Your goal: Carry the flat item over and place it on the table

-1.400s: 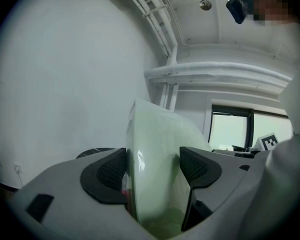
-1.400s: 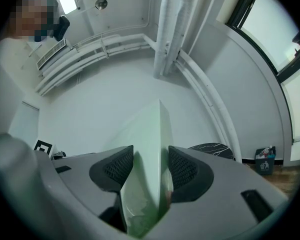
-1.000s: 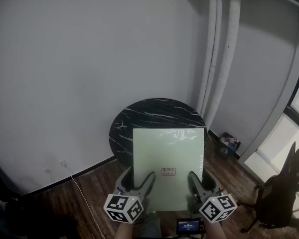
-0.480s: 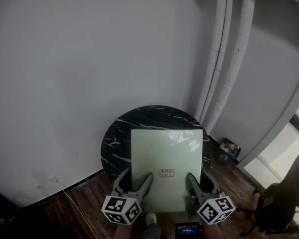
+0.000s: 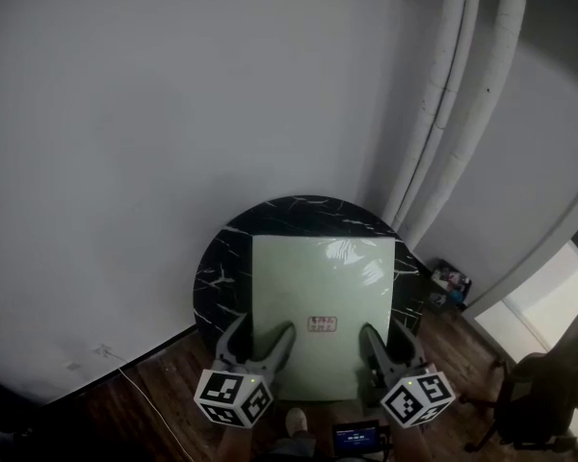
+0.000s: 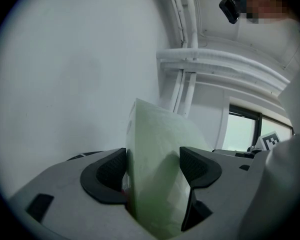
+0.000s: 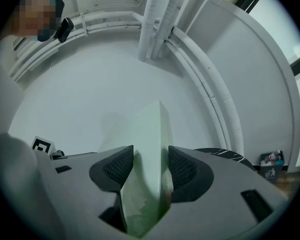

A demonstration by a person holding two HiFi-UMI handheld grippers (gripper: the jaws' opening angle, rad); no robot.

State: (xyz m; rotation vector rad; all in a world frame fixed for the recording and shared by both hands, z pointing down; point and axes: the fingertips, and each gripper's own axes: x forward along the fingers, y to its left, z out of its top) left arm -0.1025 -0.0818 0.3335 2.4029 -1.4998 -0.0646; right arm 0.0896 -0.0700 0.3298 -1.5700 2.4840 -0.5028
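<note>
Over the round black marble table (image 5: 212, 268), the pale green flat board (image 5: 323, 277) reaches straight ahead; left gripper (image 5: 262, 335) and right gripper (image 5: 385, 335) each pinch its near edge.

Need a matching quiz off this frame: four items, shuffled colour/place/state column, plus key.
Column one
1. flat panel
2. round table
3. office chair
4. pipes

Column two
A. black with white veins
B. white, running up the wall at the right
C. pale green, near edge clamped by the left gripper and the right gripper
D. dark, on the wood floor at the far right

Pairs: 1-C, 2-A, 3-D, 4-B
</note>
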